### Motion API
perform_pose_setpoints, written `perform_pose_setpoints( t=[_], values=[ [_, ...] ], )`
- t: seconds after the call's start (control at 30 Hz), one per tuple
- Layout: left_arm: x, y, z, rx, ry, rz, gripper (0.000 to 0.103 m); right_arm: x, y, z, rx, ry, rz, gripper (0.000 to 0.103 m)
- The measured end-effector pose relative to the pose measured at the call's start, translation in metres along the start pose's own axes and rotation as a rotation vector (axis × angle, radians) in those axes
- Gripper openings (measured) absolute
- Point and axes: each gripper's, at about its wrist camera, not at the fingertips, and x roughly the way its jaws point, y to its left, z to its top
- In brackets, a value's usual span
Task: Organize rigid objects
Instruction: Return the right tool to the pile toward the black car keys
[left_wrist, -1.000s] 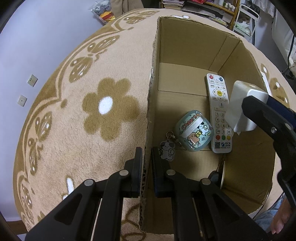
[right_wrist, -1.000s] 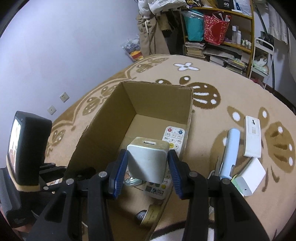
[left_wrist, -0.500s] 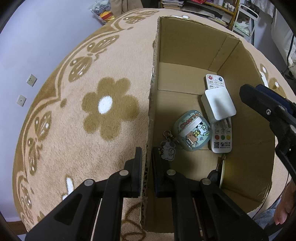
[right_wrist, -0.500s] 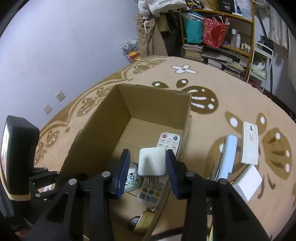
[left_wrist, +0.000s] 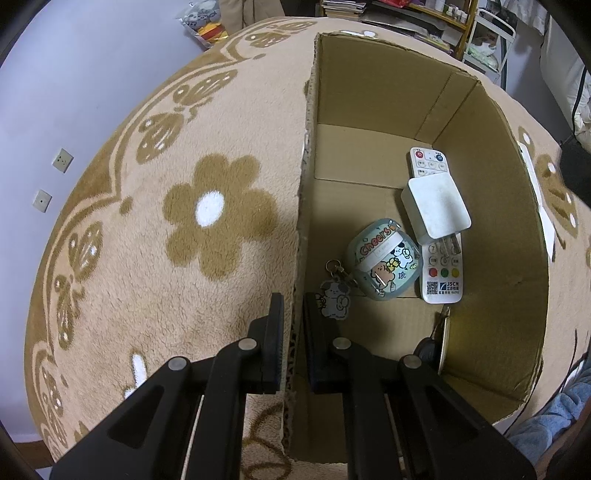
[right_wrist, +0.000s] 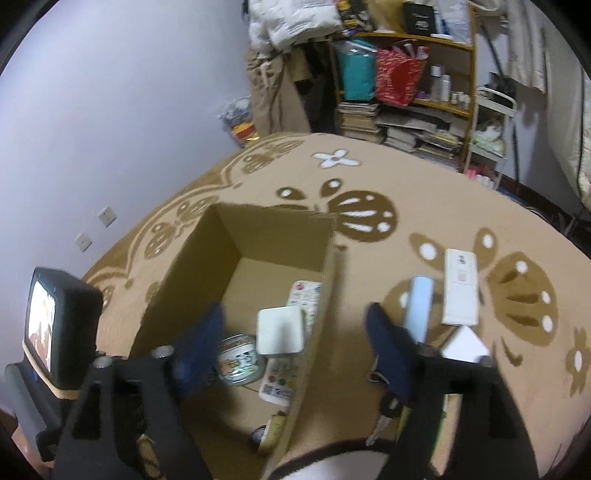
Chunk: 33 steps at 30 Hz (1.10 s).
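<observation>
Right wrist | floral rug (right_wrist: 461, 206), cluttered shelf (right_wrist: 424, 74) | right gripper (right_wrist: 295, 332) released, just opened | left gripper (left_wrist: 293, 314) clamps box wall (left_wrist: 301, 221)

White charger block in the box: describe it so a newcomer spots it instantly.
Look inside the open cardboard box on the flower rug. On its floor, the charger block lies across the white remote, beside a round cartoon case. It is the only plain white cube, prongs showing.

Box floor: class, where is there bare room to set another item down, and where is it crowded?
Free: the far floor of the box behind the remote, and the left strip beside the tin. Crowded: near right, where the charger lies on the remote.
</observation>
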Motion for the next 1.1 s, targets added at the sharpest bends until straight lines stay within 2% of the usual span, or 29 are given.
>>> perform_pose_setpoints(
  t=[0.1, 0.43, 0.63, 0.83, 1.1],
  values=[
    [0.000, -0.001, 0.000, -0.001, 0.001, 0.003, 0.010, -0.003, -0.014, -0.002, 0.026, -0.011, 0.002, 0.100],
    [0.000, -0.004, -0.001, 0.007, 0.000, 0.015, 0.010, -0.004, -0.064, -0.015, 0.163, 0.008, -0.080, 0.103],
    [-0.001, -0.003, -0.001, 0.002, 0.005, 0.014, 0.010, -0.003, -0.085, -0.024, 0.202, 0.029, -0.130, 0.103],
    [0.000, -0.004, -0.002, 0.006, 0.005, 0.022, 0.010, 0.003, -0.101, -0.036, 0.252, 0.080, -0.138, 0.103],
    [0.000, -0.004, -0.002, 0.006, 0.008, 0.020, 0.010, 0.025, -0.112, -0.052, 0.262, 0.196, -0.152, 0.103]
  ],
)
